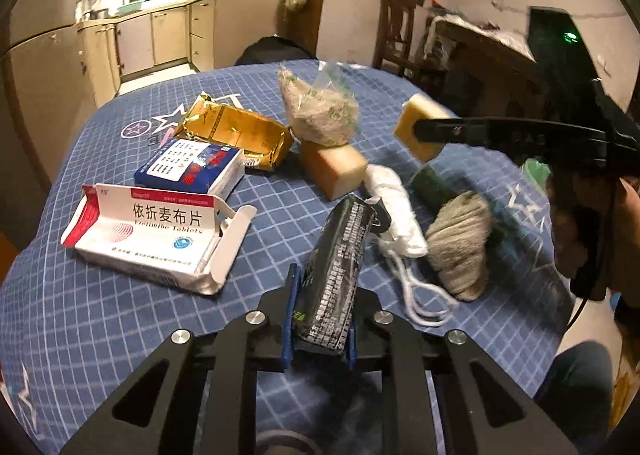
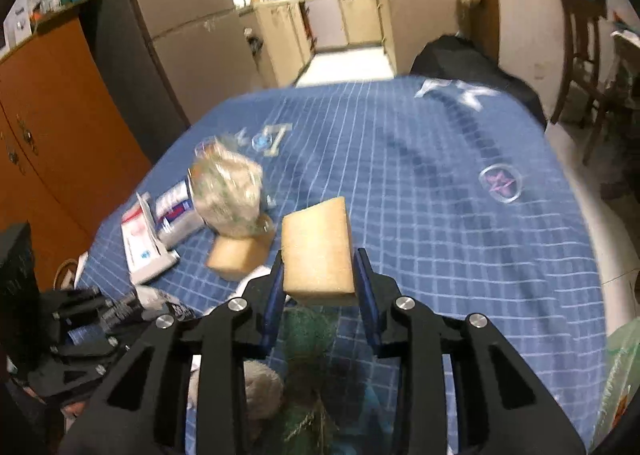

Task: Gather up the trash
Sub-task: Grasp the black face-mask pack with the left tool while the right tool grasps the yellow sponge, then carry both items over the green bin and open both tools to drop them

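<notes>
Between the blue pads of the left gripper (image 1: 320, 319) sits a black printed packet (image 1: 338, 271), clamped at its near end and sticking up and away from the tool above the blue checked tablecloth (image 1: 100, 315). Just left of that gripper lies an open white tablet box (image 1: 148, 235), with a blue-and-white box (image 1: 192, 169) and a gold foil packet (image 1: 240, 133) beyond it. Ahead of the packet's tip rests a yellow sponge block (image 1: 332, 169) with a clear bag of grey fluff (image 1: 318, 109) on top. To the right of the packet lie a white face mask (image 1: 394, 211), a grey rag (image 1: 460, 243) and a dark green scrubber (image 1: 432, 185).

Over on that side, the right gripper (image 2: 320, 275) is closed on a second yellow sponge (image 2: 318, 251), pads pressing both its sides, lifted clear of the cloth. A hand (image 1: 624, 239) shows behind it.
</notes>
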A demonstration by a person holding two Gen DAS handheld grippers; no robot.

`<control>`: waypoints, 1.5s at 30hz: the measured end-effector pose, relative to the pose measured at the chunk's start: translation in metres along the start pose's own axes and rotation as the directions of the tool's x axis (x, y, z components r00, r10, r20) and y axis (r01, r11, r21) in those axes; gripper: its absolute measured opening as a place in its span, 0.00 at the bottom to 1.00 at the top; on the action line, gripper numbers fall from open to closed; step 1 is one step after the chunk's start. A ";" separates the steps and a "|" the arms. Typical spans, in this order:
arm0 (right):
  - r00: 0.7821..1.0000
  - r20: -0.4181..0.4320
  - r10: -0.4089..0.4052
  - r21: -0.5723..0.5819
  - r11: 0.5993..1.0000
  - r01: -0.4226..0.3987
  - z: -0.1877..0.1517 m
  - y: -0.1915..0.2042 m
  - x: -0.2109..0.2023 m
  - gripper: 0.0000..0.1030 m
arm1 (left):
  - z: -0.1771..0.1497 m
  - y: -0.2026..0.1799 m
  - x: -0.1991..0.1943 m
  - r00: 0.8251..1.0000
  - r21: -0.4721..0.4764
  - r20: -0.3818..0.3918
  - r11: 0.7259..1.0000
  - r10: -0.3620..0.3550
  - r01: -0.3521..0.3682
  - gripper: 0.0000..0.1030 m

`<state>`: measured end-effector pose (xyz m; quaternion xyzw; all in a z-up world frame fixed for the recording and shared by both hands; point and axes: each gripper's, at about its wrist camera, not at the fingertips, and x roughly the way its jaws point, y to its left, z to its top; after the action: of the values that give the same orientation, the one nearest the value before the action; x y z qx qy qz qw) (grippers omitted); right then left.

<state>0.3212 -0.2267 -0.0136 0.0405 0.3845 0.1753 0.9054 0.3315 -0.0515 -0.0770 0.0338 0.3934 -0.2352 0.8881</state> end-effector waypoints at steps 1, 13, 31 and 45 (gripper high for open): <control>1.000 0.030 -0.005 0.001 1.000 0.005 0.000 0.001 -0.012 0.30 | -0.001 -0.002 -0.004 1.000 -0.015 0.010 1.000 0.004 -0.004 0.19; 0.976 0.205 -0.071 0.010 0.997 0.071 -0.025 0.010 -0.116 0.30 | 0.029 -0.059 -0.075 0.974 -0.119 0.196 0.988 0.117 -0.095 0.19; 0.909 0.317 -0.272 0.109 0.962 0.250 -0.044 -0.053 -0.219 0.30 | 0.094 -0.202 -0.098 0.959 -0.037 0.281 0.998 -0.033 0.046 0.19; 0.854 0.271 -0.444 0.226 0.892 0.391 -0.066 -0.136 -0.275 0.30 | 0.136 -0.319 -0.060 0.953 0.058 0.227 0.979 -0.203 0.195 0.19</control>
<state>0.1368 -0.4539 0.0993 0.0572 0.2473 -0.0667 0.9650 0.2475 -0.3442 0.0992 -0.0179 0.2844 -0.3327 0.8989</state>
